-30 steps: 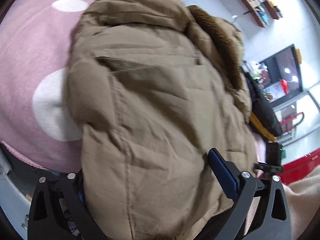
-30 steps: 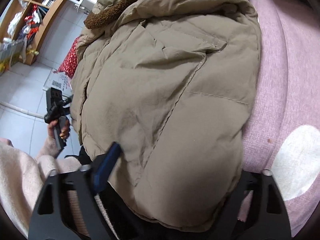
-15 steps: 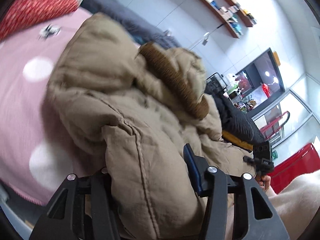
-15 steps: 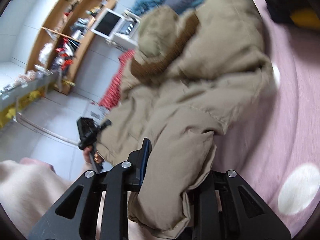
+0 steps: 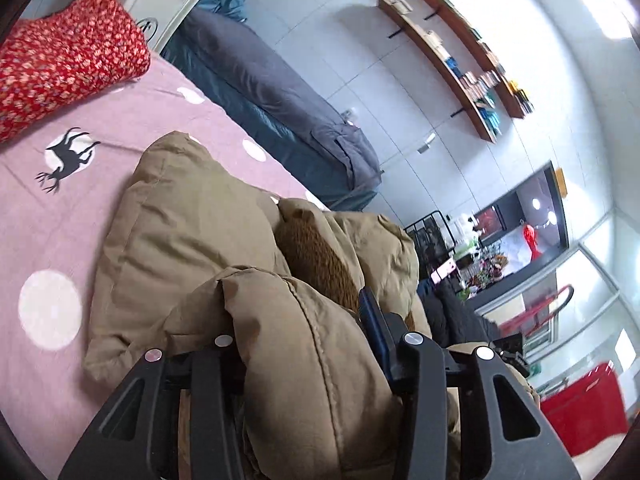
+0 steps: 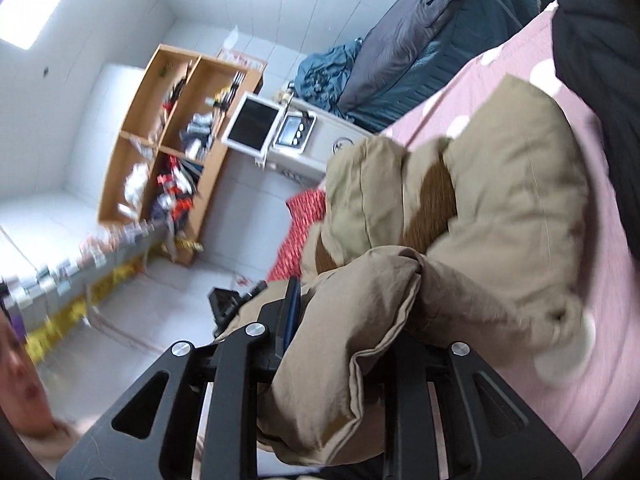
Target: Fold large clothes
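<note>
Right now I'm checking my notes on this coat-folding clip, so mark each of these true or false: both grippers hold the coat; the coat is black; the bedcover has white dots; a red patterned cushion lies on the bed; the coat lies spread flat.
1. Both grippers hold the coat. True: the left gripper and the right gripper each have the tan coat bunched between their fingers; the left's jaws are closing.
2. The coat is black. False: it is tan with a brown furry collar.
3. The bedcover has white dots. True.
4. A red patterned cushion lies on the bed. True.
5. The coat lies spread flat. False: its near edge is doubled up toward the collar.
</note>
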A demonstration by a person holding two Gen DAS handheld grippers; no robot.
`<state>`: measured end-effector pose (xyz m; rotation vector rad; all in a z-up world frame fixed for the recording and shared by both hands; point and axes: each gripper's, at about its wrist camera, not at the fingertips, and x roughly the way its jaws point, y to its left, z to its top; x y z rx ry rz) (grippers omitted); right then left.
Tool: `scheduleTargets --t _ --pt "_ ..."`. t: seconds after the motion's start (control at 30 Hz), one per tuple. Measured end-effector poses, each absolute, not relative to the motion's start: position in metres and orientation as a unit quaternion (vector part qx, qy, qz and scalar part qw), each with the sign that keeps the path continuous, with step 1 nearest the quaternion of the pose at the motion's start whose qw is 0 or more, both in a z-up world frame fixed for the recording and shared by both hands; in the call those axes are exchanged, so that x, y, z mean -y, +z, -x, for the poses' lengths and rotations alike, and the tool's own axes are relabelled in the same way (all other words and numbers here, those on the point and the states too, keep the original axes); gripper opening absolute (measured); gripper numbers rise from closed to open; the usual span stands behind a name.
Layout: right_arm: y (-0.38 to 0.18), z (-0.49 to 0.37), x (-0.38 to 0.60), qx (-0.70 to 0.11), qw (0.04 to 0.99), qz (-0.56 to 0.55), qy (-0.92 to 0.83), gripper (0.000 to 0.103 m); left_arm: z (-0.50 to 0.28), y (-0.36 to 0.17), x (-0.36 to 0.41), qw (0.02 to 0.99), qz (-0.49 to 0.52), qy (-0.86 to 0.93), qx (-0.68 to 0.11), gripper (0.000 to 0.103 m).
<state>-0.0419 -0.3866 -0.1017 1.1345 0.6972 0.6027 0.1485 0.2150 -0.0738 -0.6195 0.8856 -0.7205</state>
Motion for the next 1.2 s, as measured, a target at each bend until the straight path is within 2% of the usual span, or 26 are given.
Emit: scheduleTargets --t 0.17,0.37,0.47,0.63,0.73,0.83,0.87,0.9,1.07,1.2 --pt "-0.117 -0.024 0.413 -0.326 0.718 -0.575 0.218 0.021 -0.218 -0.089 -0.206 0.751 0.359 -0.311 -0.458 0.042" --pt "-0.168 -0.075 0.441 -0.351 0.645 -0.667 0.126 0.021 -0.265 -0.107 -0.215 0.686 0.450 -0.304 -0.484 0.046" --pt "-0.181 -0.089 0.447 -0.364 0.632 -0.676 0.107 0.021 -0.268 -0.101 -0.230 0.666 0.484 -0.310 -0.475 0.050" --pt "-0.186 -0.098 0.447 -0.385 0.621 -0.675 0.100 0.021 -0.251 -0.087 -0.239 0.693 0.434 -0.311 -0.484 0.054" --pt "-0.196 -0.094 0.448 -0.389 0.600 -0.693 0.093 0.021 -0.238 -0.084 -0.252 0.684 0.464 -0.313 -0.468 0.057" --pt "-0.198 -0.094 0.446 -0.393 0.600 -0.691 0.088 0.022 -0.223 -0.077 -0.271 0.693 0.494 -0.301 -0.431 0.067" --pt "-0.199 -0.094 0.447 -0.395 0.600 -0.690 0.087 0.021 -0.217 -0.071 -0.278 0.713 0.488 -0.282 -0.417 0.081" --pt "-0.200 -0.094 0.447 -0.396 0.600 -0.690 0.085 0.021 -0.208 -0.062 -0.286 0.743 0.473 -0.254 -0.400 0.088" --pt "-0.198 -0.097 0.442 -0.400 0.602 -0.687 0.080 0.021 -0.158 -0.023 -0.285 0.820 0.390 -0.218 -0.357 0.090" --pt "-0.200 -0.098 0.441 -0.400 0.601 -0.688 0.074 0.022 -0.104 -0.009 -0.208 0.893 0.190 -0.205 -0.352 0.092"
